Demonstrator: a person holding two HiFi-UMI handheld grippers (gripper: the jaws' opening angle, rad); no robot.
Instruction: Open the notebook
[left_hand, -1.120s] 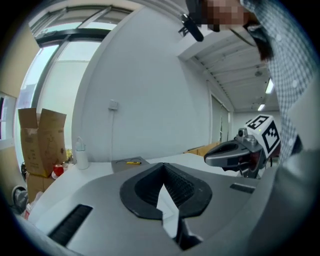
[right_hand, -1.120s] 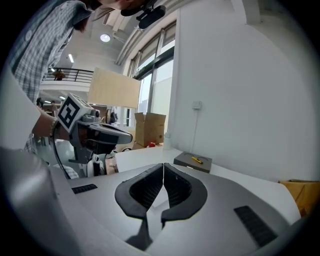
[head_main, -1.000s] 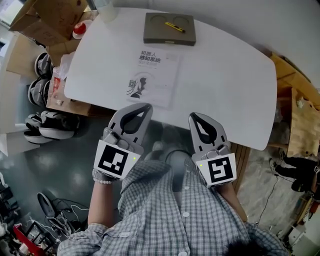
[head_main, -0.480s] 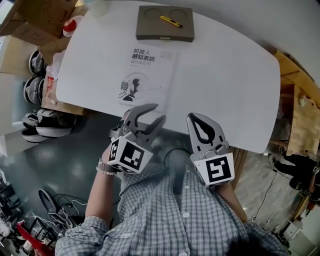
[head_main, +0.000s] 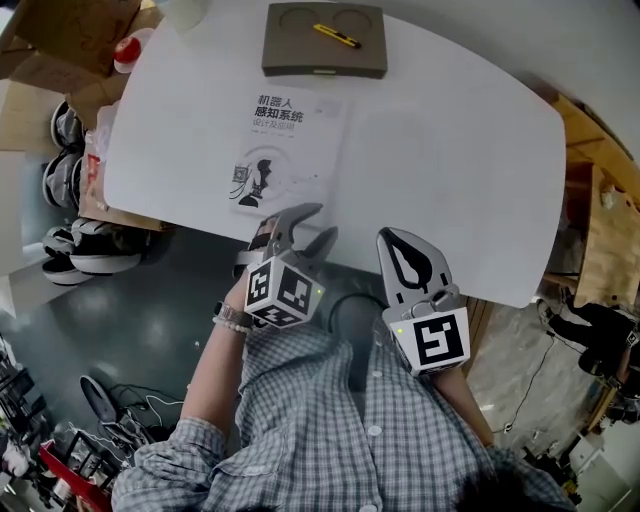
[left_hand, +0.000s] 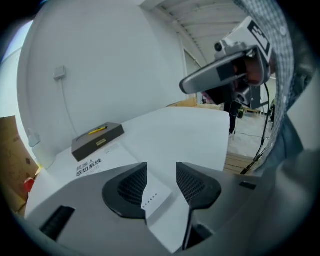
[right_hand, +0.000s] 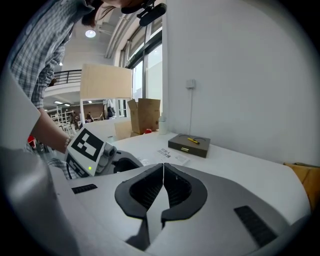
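The notebook (head_main: 290, 140), white with a black title and a dark drawing on its cover, lies shut on the white table (head_main: 450, 150). My left gripper (head_main: 322, 222) is at the notebook's near right corner, by the table's front edge. Its jaws have just been opening and stand apart. In the left gripper view the notebook's corner (left_hand: 156, 192) shows in the gap of the left gripper (left_hand: 161, 170), and the pads do not press on it. My right gripper (head_main: 392, 236) hangs shut and empty just off the table's front edge, to the right of the left one.
An olive tray (head_main: 325, 55) with a yellow utility knife (head_main: 336, 36) sits behind the notebook. A red-capped bottle (head_main: 128, 50) and cardboard boxes (head_main: 60, 40) stand at the left. Helmets (head_main: 70, 180) lie on the floor below. Wooden furniture (head_main: 600, 230) stands at the right.
My left gripper has dropped and rolled toward the notebook's near corner, and its jaws have gone from shut to apart. The right gripper has shifted slightly and stays shut.
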